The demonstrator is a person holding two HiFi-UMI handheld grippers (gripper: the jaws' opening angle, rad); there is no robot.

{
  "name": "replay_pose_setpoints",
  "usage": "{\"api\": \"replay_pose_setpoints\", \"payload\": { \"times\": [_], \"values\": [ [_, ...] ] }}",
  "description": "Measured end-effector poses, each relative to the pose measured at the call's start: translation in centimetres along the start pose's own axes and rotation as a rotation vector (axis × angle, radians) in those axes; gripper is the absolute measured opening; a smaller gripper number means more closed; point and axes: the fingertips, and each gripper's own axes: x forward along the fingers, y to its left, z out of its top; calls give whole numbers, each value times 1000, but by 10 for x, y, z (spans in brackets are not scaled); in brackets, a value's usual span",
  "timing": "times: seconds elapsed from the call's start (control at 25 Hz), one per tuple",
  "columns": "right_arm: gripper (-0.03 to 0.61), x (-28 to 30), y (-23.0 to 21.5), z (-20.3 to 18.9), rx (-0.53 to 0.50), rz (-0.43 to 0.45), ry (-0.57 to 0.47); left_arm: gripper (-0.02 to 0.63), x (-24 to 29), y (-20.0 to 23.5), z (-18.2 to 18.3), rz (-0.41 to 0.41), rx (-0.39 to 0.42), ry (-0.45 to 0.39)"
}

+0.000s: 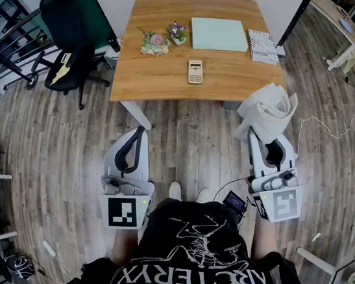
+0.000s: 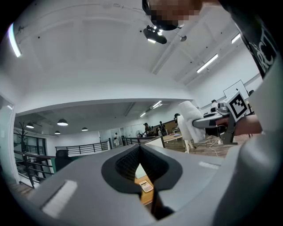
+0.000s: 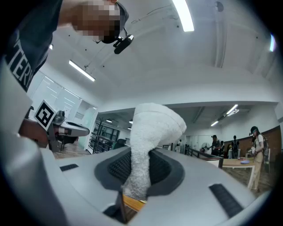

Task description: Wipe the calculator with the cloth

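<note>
Step in hand, as judged: bringing the cloth [image 1: 268,110] forward to the calculator [image 1: 195,71]. The calculator is lying flat on the bench [image 1: 230,73], well ahead of both claws and to the left of the right claw [image 1: 258,135].

To do this well, the right claw is needing to travel forward and leftward. It should then be lowering until the loose bulk of the cloth, not the hard tips, is meeting the calculator's face. Light pressure is advisable, since the calculator is looking light enough to slide. The left claw [image 1: 141,130] is standing more nearly in line with it and could be steadying one edge.

Right claw: jaws are clamping on a fold of the cloth, held slightly apart by its thickness. The rest is bunching beyond the tips.

Left claw: jaws are lying together, gripping and touching nothing. Both claws are hanging over the floor, short of the bench.
</note>
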Motion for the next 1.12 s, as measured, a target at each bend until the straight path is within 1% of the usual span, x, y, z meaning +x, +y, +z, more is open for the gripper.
{"api": "replay_pose_setpoints", "payload": {
  "times": [0.2, 0.64, 0.8, 0.96, 1.12],
  "values": [
    [90, 2, -2, 0, -19, -4, -8, 9, 6, -4, -4, 1, -5, 6],
    [90, 14, -10, -6, -4, 19, -7, 9, 25, -5, -6, 7, -19, 7],
    [91, 13, -19, -6, -4, 36, -14, 9, 29, -14, -7, 20, -20, 19],
    [89, 12, -30, -14, -7, 70, -6, 9, 36, -32, -8, 32, -30, 18],
    [90, 17, -40, -25, 0, 90, 3, 9, 44, -41, -18, 38, -36, 45]
  ]
}}
